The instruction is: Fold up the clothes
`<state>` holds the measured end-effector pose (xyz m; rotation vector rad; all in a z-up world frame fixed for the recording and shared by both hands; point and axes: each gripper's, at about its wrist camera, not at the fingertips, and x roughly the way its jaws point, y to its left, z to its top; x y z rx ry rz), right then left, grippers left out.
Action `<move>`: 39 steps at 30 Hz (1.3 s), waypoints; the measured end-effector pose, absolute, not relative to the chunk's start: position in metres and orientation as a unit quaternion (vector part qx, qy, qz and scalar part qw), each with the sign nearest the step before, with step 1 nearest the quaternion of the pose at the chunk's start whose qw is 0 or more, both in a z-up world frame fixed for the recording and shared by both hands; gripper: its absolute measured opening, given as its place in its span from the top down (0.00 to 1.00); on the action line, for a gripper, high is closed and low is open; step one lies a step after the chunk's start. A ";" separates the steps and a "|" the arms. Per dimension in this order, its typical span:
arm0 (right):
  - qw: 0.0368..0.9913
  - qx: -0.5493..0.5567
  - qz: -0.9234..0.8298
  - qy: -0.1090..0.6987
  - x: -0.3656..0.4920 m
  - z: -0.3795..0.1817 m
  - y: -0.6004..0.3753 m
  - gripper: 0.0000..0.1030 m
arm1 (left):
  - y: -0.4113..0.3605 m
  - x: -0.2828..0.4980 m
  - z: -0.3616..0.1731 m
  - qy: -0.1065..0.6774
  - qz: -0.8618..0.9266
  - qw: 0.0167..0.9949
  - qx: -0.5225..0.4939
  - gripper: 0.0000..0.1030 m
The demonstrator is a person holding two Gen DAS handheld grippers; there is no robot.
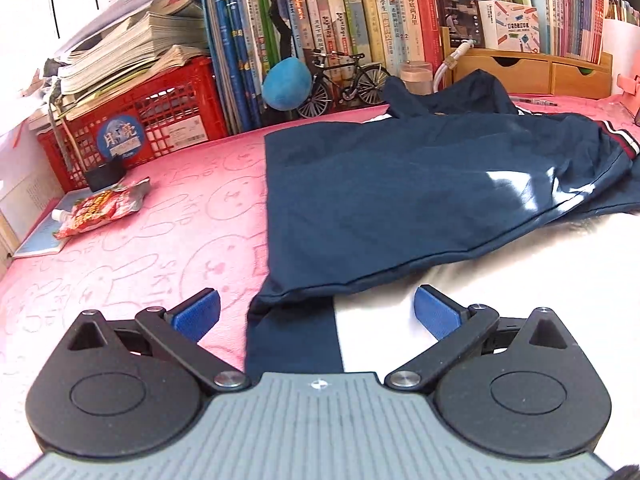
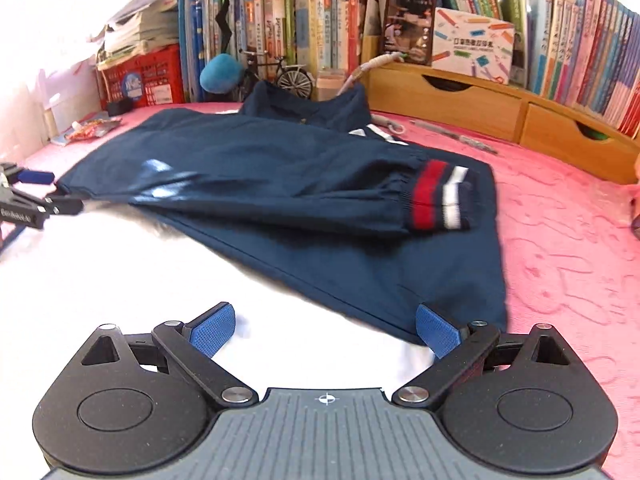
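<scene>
In the left wrist view, the left gripper [image 1: 316,312] is seen at six o'clock with its blue-padded jaws spread wide and nothing pinched between them. Between and beyond the jaws lies the navy blue jacket with white panels [image 1: 400,200], spread from the centre toward three o'clock on the pink embossed cloth with rabbit figures [image 1: 140,240]. The near hem of the jacket is folded over, and a white part is shown at five o'clock. A striped red, white and navy cuff [image 1: 624,142] is found at two o'clock. A red plastic crate [image 1: 160,120] loaded with stacked papers is placed at ten o'clock, a red snack packet [image 1: 100,210] at nine o'clock. A row of upright books [image 1: 360,20] is lined up at twelve o'clock, with a blue plush ball [image 1: 286,84] and a small black model bicycle [image 1: 344,80] before it. A wooden drawer organiser [image 1: 540,72] is set at one o'clock.

In the right wrist view, the right gripper [image 2: 326,328] is seen at six o'clock, its jaws spread wide and empty; the right pad is just beside the jacket's near corner. The jacket occupies the centre, its sleeve laid across with the cuff at three o'clock. The left gripper appears at nine o'clock, at the jacket's edge.
</scene>
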<state>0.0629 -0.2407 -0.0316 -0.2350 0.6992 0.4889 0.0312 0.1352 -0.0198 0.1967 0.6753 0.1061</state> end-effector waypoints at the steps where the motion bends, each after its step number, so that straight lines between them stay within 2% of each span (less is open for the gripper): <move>1: 0.906 -0.121 0.233 0.332 0.053 -0.029 -0.253 0.02 | 0.138 0.024 -0.018 0.328 0.059 0.937 0.107 0.00; 4: 0.913 -0.142 0.220 0.314 0.025 -0.022 -0.288 0.02 | 0.129 -0.005 -0.004 0.299 0.022 0.943 0.146 0.01; 6: 0.909 -0.170 0.263 0.274 -0.002 -0.011 -0.295 0.02 | 0.116 -0.033 0.014 0.262 -0.072 0.949 0.158 0.00; 10: 0.848 -0.302 0.390 0.194 -0.072 -0.002 -0.246 0.00 | 0.070 -0.077 0.030 0.219 -0.226 0.926 0.210 0.00; 16: 0.707 -0.473 0.520 0.079 -0.156 -0.030 -0.177 0.00 | 0.005 -0.134 -0.014 0.202 -0.358 0.834 0.369 0.00; 19: 0.687 -0.494 0.526 0.091 -0.154 -0.049 -0.160 0.03 | 0.000 -0.129 -0.039 0.231 -0.353 0.815 0.397 0.00; 22: 0.697 -0.481 0.515 0.131 -0.135 -0.056 -0.168 0.05 | 0.015 -0.113 -0.054 0.269 -0.330 0.820 0.383 0.00; 25: 0.718 -0.465 0.491 0.163 -0.115 -0.060 -0.189 0.06 | 0.045 -0.103 -0.056 0.286 -0.333 0.835 0.332 0.00; 39: 0.827 -0.380 0.347 0.227 -0.138 -0.057 -0.312 0.02 | 0.101 -0.132 -0.047 0.328 -0.226 0.861 0.315 0.00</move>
